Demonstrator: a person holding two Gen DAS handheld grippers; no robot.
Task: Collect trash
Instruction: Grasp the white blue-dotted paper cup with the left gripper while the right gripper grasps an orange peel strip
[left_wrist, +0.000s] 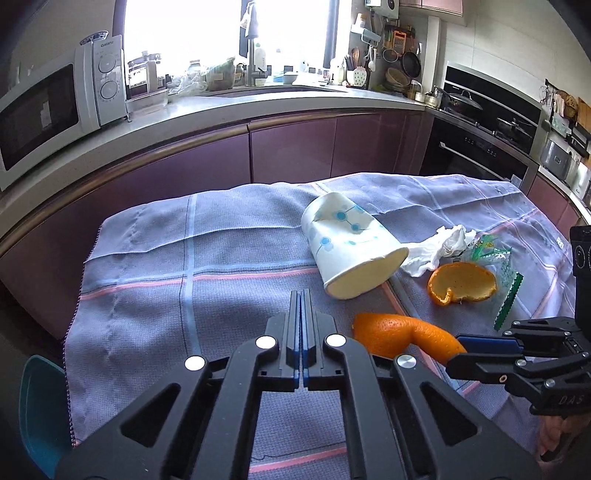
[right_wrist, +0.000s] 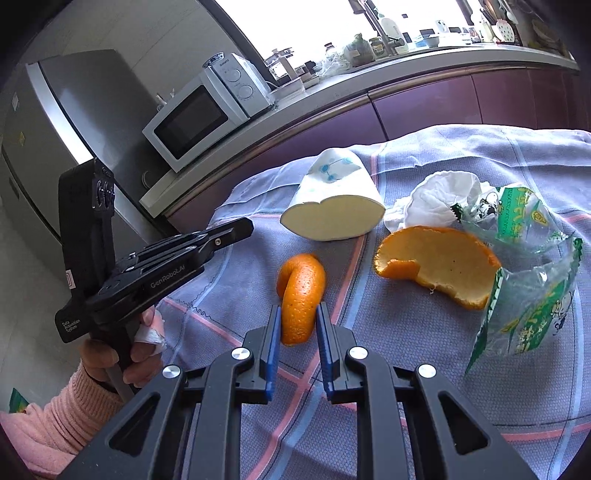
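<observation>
1. A squashed paper cup (right_wrist: 332, 206) lies on its side beyond the peels; a crumpled white tissue (right_wrist: 436, 203) and a clear green-printed wrapper (right_wrist: 532, 280) lie to its right, near a wide cupped orange peel (right_wrist: 436, 258).
2. The right gripper (right_wrist: 298, 315) has its jaws part-open either side of a curled orange peel strip (right_wrist: 301, 291), blue pads close to the rind; firm contact cannot be told.
3. The left gripper (left_wrist: 300, 302) hovers with jaws pressed together, holding nothing.
4. Everything rests on a lilac checked cloth (left_wrist: 221, 258), before purple cabinets (left_wrist: 288, 147) and a white microwave (left_wrist: 48, 114).
</observation>
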